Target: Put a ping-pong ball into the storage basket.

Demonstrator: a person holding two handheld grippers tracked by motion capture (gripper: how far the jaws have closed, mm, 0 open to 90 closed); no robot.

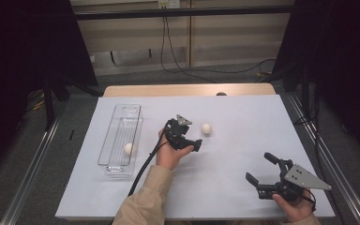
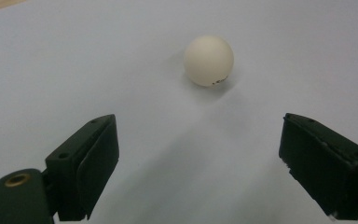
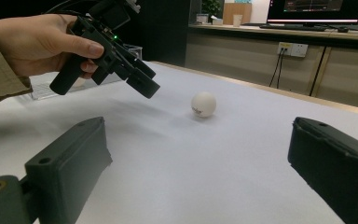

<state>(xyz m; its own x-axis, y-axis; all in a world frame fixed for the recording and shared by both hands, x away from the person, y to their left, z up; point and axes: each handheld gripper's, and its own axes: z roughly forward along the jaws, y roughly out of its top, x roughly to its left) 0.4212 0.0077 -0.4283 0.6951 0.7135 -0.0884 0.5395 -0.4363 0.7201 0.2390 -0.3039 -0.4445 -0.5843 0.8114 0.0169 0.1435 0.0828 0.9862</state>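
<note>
A white ball [image 1: 206, 129] lies on the white table cover near the middle. My left gripper [image 1: 193, 136] hovers just left of it, jaws open and pointing at it. In the left gripper view the ball [image 2: 209, 60] sits a short way ahead of the open, empty gripper [image 2: 198, 128]. A second white ball [image 1: 129, 148] rests inside a clear bin [image 1: 107, 145] at the left. My right gripper [image 1: 261, 168] is open and empty at the front right. Its own view shows the ball [image 3: 203, 104] farther off, with the left gripper [image 3: 144, 79] and hand beside it.
The white cover [image 1: 243, 112] spans the table, and a strip of wood edge [image 1: 187, 89] shows at the back. Cables lie on the floor beyond. The left gripper's black cable [image 1: 143, 171] trails along the forearm toward the front edge.
</note>
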